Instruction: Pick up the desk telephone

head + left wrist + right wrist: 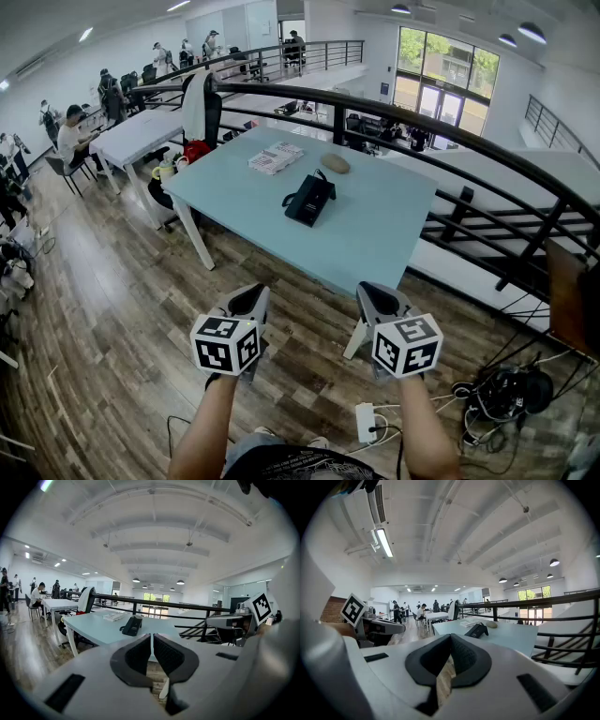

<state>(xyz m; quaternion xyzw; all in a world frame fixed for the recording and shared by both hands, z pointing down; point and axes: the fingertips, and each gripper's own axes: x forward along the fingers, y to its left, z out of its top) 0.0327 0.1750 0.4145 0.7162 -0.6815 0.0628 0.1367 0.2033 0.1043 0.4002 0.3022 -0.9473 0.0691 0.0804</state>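
The black desk telephone (pixel 309 198) lies near the middle of a light blue table (pixel 375 234); it also shows far off in the left gripper view (pixel 132 625) and the right gripper view (pixel 477 630). Both grippers hang well short of the table, above the wooden floor. My left gripper (pixel 250 302) is shut with nothing between its jaws (pixel 152 654). My right gripper (pixel 378 300) is shut and empty too (pixel 450 656). The two stand side by side, pointing toward the table.
A stack of papers (pixel 275 157) and a tan rounded object (pixel 335 163) lie at the table's far end. A black railing (pixel 469 141) curves behind the table. Cables and a power strip (pixel 366 422) lie on the floor. People sit at white desks (pixel 141 131) far left.
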